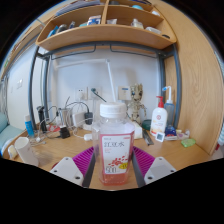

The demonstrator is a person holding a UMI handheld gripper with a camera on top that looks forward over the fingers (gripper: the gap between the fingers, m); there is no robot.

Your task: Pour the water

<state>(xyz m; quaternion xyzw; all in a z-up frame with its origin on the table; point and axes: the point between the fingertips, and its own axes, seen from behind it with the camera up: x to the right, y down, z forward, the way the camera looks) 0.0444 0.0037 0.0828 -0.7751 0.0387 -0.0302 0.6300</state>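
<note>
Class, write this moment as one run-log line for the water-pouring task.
task: pour water | tool: shut on bottle | bottle: upright, cap on, between fingers | cup: on desk, off to one side | pouring: not begun

From my feed: wooden tabletop (60,150), cluttered along its back edge. White wall (95,75) behind. Wooden shelf (100,35) overhead, carrying assorted items. Wooden side panel (200,90) at right. Lighting even, bright.
</note>
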